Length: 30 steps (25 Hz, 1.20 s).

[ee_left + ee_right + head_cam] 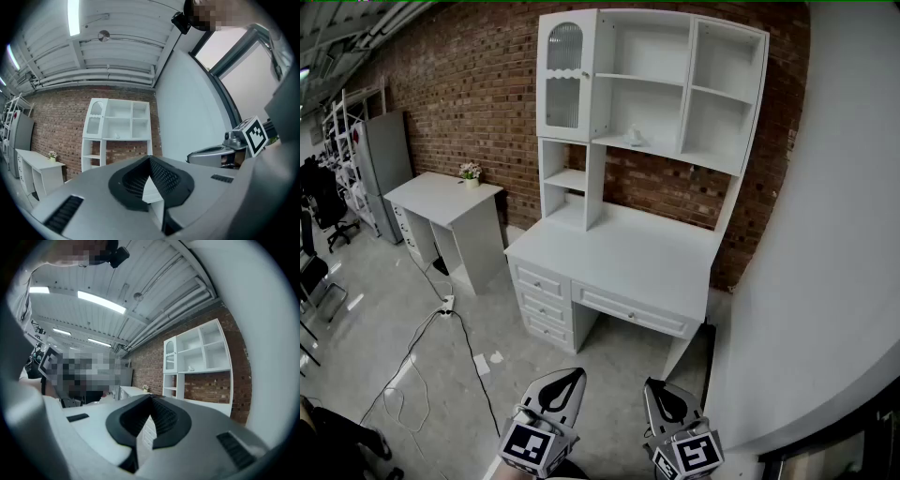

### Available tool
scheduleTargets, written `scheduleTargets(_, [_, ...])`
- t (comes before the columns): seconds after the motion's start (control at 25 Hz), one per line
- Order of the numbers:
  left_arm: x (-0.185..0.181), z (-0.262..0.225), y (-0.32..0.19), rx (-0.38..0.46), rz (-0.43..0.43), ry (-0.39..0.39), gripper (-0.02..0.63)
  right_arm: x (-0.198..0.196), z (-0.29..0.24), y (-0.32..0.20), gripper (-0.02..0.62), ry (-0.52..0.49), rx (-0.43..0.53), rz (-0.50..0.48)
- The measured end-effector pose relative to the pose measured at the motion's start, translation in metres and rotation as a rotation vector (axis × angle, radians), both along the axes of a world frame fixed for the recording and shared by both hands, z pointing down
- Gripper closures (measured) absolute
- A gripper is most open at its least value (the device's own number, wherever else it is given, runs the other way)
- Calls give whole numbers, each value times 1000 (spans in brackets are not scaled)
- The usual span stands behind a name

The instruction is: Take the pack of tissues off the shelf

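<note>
A small white pack of tissues (635,138) lies on the middle shelf of the white hutch (712,94), which stands on a white desk (619,253) against a brick wall. The pack also shows small and far in the left gripper view (116,136) and in the right gripper view (191,368). My left gripper (570,377) and right gripper (661,389) hang low at the frame's bottom, well short of the desk. Both are shut, tips touching, with nothing between them (150,159) (151,397).
A second white desk (441,197) with a small flower pot (470,173) stands to the left. A power strip (446,309) and cables lie on the concrete floor. A white wall (825,234) runs close on the right. A grey cabinet (386,159) and a chair (323,202) are far left.
</note>
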State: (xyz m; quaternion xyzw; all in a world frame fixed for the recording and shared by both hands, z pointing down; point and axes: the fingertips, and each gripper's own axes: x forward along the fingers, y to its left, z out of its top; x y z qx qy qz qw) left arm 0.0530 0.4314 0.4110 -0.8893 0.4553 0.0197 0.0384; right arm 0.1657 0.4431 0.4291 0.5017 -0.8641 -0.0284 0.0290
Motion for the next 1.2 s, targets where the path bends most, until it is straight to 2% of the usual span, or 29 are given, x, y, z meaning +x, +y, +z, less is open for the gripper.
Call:
scheduleTargets(0.72, [-21,20,-25,-51,3,-17,594,-14,23,-28,589,-17,-63,46])
scheduleTargets(0.92, [-38,27,-53,-72,4,-20,594,-25,27,-57,589,-22,-79,64])
scheduleTargets(1.08, [-59,31,-92,-88,-15,-6,594,-41,30,-95,589,-13,-84,65])
scheduleTargets(1.2, [-71,31,-125,-91,5,-12,594,-54,26,-129,589,-13,-76,75])
